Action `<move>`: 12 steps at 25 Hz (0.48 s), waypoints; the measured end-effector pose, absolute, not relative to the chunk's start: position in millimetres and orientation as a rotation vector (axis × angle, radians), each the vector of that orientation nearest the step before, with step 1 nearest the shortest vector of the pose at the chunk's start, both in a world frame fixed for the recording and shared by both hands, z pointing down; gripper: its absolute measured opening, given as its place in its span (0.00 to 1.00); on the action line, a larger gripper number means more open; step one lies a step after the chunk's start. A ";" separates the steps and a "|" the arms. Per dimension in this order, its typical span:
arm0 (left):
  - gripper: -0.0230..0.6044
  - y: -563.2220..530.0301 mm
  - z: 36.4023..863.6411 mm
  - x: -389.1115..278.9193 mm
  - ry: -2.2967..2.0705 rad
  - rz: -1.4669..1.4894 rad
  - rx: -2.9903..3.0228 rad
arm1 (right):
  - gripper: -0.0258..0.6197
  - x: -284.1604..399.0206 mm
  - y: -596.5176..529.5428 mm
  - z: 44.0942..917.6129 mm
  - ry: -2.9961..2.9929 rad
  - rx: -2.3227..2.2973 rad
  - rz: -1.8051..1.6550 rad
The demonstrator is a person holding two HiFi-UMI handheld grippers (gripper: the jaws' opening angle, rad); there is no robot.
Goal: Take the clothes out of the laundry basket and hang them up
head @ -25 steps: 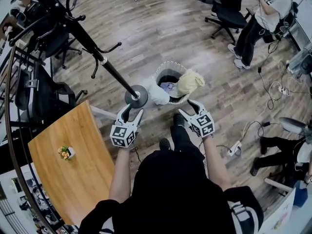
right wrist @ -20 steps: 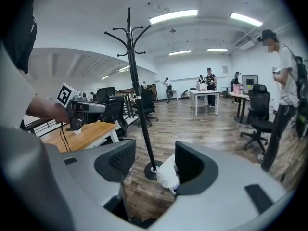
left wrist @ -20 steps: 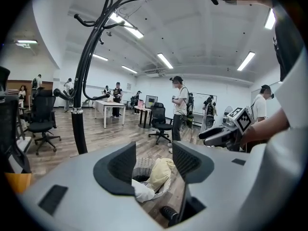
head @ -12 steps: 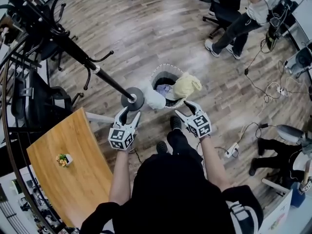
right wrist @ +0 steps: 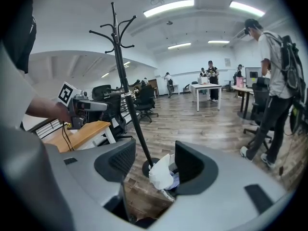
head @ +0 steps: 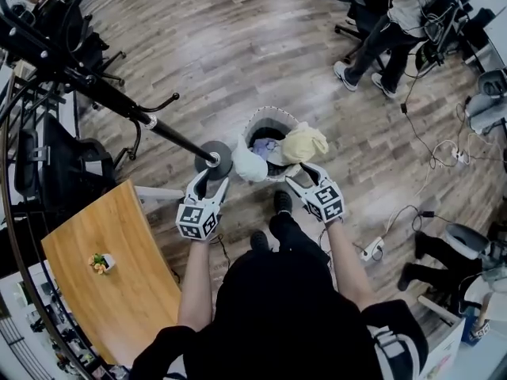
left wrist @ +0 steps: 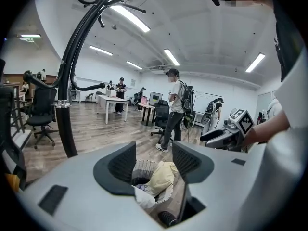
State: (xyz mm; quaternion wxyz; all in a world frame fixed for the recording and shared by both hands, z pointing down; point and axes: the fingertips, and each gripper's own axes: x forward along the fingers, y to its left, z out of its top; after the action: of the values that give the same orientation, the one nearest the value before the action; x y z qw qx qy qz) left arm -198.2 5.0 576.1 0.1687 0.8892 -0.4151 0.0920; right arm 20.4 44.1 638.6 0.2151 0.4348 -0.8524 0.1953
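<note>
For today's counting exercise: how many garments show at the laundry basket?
3: white garment draped over the basket at left, yellow garment at right, bluish garment inside; others may be hidden.

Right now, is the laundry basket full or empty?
Partly full: a yellow garment and a white garment drape over the rim of the laundry basket.

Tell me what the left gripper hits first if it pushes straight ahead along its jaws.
Most likely the yellow garment draped on the laundry basket: it sits centred between the left gripper's open jaws. Depth is unclear, so the white garment might come first.
</note>
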 end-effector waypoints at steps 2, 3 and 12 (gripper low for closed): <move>0.41 -0.1 581.1 -197.3 -1.184 0.268 2.514 | 0.46 20.1 37.0 643.1 -2.363 1.189 0.546; 0.41 -2.2 584.4 -196.9 -1.184 0.274 2.507 | 0.46 19.6 34.1 645.6 -2.363 1.180 0.551; 0.41 -19.6 610.1 -192.9 -1.216 0.331 2.436 | 0.46 21.2 19.9 681.1 -2.359 1.053 0.627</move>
State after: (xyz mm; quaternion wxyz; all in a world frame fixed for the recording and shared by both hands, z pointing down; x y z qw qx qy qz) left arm -192.9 -19.6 610.1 0.1982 0.8705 -0.4347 0.1184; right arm 21.2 19.9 681.1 0.2394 0.3847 -0.8615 0.2291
